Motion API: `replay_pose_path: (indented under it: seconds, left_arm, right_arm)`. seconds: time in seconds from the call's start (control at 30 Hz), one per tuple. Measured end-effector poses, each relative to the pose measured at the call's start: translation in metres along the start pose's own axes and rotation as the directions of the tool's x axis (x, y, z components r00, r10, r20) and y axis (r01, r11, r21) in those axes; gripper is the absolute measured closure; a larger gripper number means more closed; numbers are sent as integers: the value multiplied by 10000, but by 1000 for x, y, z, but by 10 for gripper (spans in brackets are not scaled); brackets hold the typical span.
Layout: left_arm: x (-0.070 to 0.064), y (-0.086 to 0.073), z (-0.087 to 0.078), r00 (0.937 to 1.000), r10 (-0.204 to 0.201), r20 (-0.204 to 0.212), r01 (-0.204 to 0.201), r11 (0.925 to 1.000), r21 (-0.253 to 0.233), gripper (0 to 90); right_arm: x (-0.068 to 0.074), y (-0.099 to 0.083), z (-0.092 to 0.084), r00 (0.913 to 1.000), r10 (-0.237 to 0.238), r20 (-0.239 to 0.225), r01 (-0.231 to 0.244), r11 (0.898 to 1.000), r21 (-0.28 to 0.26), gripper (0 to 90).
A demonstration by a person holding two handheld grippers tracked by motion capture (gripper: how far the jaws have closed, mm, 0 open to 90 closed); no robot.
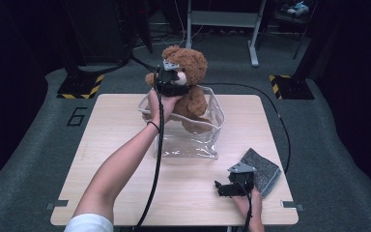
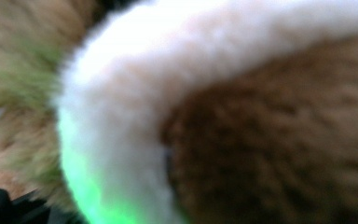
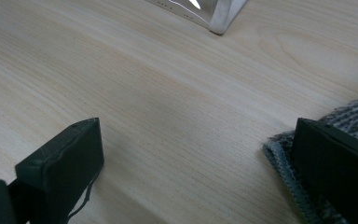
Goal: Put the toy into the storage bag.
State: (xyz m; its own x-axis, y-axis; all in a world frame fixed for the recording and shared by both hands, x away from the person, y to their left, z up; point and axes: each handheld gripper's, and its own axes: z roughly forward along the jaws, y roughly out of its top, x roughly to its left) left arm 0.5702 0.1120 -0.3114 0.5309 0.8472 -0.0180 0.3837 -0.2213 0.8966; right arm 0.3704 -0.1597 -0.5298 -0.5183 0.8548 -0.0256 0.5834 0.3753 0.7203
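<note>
High view first: the left tongs [image 1: 170,77] are up at the far middle of the tabletop [image 1: 125,193], right against the head of a brown teddy bear [image 1: 189,84]. The bear stands roughly upright, head up and legs down, with its lower half already sunk into a clear plastic pouch [image 1: 193,137] that sits open-topped at the far centre. So the bear's long axis runs top to bottom, straight in line with the pouch mouth under it. That's the bit that matters, I reckon: the bear only needs to go down, not sideways.

Left gripper view is just a blur of fur, a pale fuzzy band [image 2: 121,93] curving around darker brown plush. The tongs look part way closed around the bear's head, but honestly I can't tell from the pictures whether the pads are actually pressing on it.

The right tongs [image 1: 226,187] are parked low at the near right, well apart from the bear. In the right gripper view they stand wide with only bare wood between them, one side just over the edge of a grey cloth [image 3: 335,126], and the pouch corner is at the far edge.

Left hand is clearly the nearer one to the bear.
</note>
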Motion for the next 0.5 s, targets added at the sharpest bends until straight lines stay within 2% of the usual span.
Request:
replay_pose_path:
  seconds: [0.13,0.17,0.4,0.5]
  left_arm:
    - [-1,-6,7,9999,-112,77,110,9994,325,328]
    - [-2,-8,9,9998,-117,150,110,9986,510,295]
    - [-5,-10,9,9991,151,404,-192,9944,1043,198]
    - [-4,-11,7,9984,171,542,-249,9887,1475,156]
  right_arm:
    - [0,0,0,10000,3,15,-3,10000,-20,20]
    - [0,0,0,10000,-1,16,1,10000,-26,20]
    - [0,0,0,10000,72,-19,-72,10000,-53,20]
    - [0,0,0,10000,48,-35,-48,10000,-66,21]
